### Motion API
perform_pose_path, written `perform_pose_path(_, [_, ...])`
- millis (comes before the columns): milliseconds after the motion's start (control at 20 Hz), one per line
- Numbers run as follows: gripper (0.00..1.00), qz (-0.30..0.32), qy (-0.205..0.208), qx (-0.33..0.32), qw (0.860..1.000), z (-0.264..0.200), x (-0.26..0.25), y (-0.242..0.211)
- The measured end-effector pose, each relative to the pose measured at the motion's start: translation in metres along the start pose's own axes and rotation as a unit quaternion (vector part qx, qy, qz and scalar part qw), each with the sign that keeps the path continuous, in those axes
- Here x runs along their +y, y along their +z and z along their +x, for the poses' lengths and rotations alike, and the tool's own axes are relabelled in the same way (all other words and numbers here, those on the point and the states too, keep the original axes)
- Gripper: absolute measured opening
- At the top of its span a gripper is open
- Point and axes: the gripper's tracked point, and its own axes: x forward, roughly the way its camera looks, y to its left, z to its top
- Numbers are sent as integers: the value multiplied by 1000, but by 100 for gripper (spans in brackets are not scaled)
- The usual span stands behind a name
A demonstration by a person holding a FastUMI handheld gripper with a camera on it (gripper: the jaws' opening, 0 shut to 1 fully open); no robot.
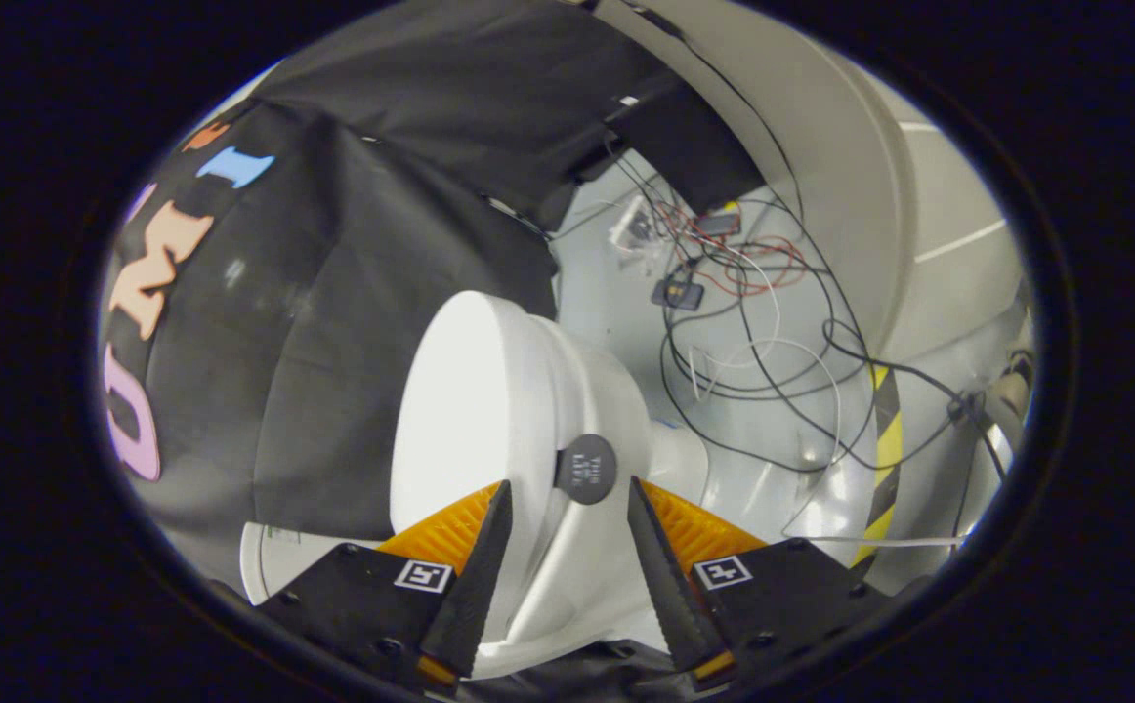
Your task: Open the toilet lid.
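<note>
Gripper [567, 508] fingers apart, a wide gap between the tips. Nothing clamped; no pad pressing on anything visible.

Toilet [616, 410] white, seen tilted, directly ahead of the fingers and partly between them. Lid [460, 391] a broad, smooth white face, lying just beyond the left finger and reaching past its tip. Lid edge running down into the gap between the fingers. Whether lid is touched by the left finger: cannot tell; the finger overlaps it in view, contact not confirmed. Lid angle relative to bowl hard to judge owing to lens distortion.

Round dark disc [585, 469] fixed at the lid's edge, sitting between the fingertips, nearer the left one, just ahead of both. Small markings on it, too small to make out.

Black cloth [333, 293] hanging behind and beside the toilet, on the lid's far side.

Floor [616, 293] pale and glossy beyond the toilet. Tangle of cables [773, 342], black, white and red, spread across it well beyond the fingers, with a few small devices among them. Yellow-and-black striped strip [885, 439] running along the floor beyond the right finger. Curved pale wall panel [821, 127] rising behind the cables.
</note>
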Motion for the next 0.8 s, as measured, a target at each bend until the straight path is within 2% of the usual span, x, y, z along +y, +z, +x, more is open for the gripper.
perform_pose_path(150, [51, 12, 19, 29, 999, 11, -3, -7])
perform_pose_path(200, [51, 17, 32, 34, 999, 12, 2, -6])
perform_pose_path(300, [37, 36, 49, 24, 998, 13, 8, 2])
perform_pose_path(350, [30, 37, 42, 28, 998, 15, 2, -1])
perform_pose_path(450, [17, 39, 54, 33, 997, 15, 3, 6])
perform_pose_path(650, [16, 13, 64, 31, 997, 17, 5, 8])
perform_pose_path(700, [16, 13, 68, 26, 997, 36, 9, -17])
perform_pose_path(750, [7, 10, 70, 26, 997, 23, 8, 11])
perform_pose_path(800, [7, 2, 69, 34, 997, 21, 6, 8])
